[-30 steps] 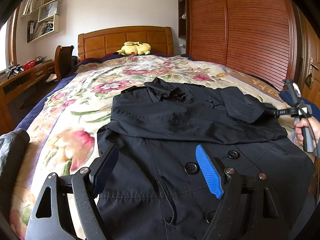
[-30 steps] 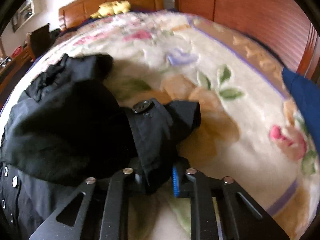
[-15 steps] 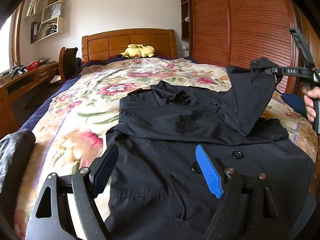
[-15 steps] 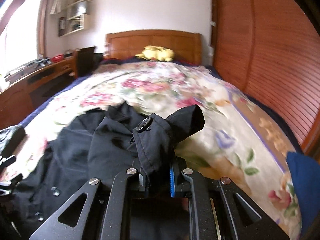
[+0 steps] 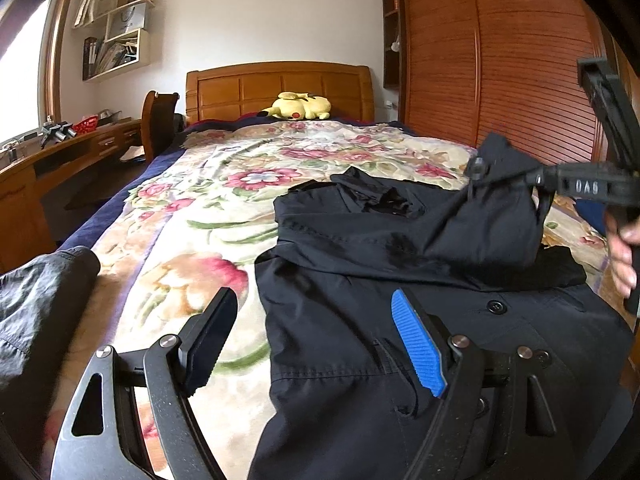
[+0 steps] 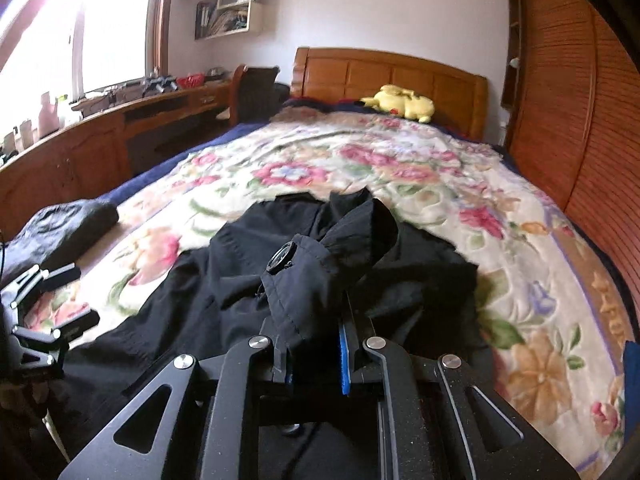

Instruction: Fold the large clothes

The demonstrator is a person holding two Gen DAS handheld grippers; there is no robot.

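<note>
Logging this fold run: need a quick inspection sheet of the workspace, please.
Surface: bed with floral cover, mostly bare on its left side.
Job's things: black coat lies flat, front up; one sleeve is lifted above it.
Clutter: dark garment at the bed's left edge; yellow plush by the headboard; blue cloth at the right edge.
Grippers: left gripper open, holding nothing, above the coat's hem side; right gripper shut on the sleeve at its cuff.
Cables: nothing seen.
Surroundings: wooden wardrobe on the right, desk and window on the left, wall shelves.
</note>
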